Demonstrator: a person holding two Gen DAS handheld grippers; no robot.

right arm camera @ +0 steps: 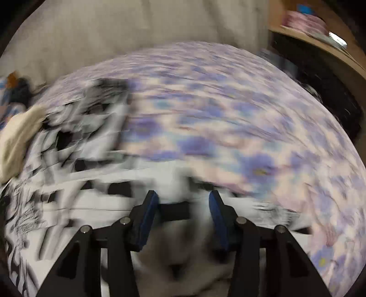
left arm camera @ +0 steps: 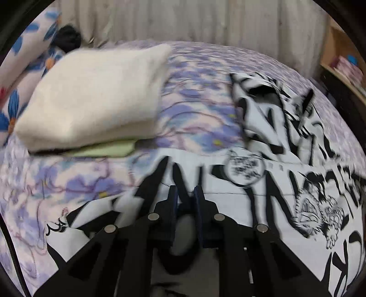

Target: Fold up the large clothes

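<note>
Where curtains [left arm camera: 183, 20] hang, floral bedspread [left arm camera: 194, 96] spreads.

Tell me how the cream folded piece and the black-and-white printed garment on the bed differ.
The cream folded piece is plain; the black-and-white printed garment is covered in bold black graphics. The cream piece is folded into a compact block, the printed garment lies spread out with a rumpled part at its far end. The cream piece sits on a folded green item, the printed garment straight on the floral bedsheet. Both rest on the same bed.
</note>
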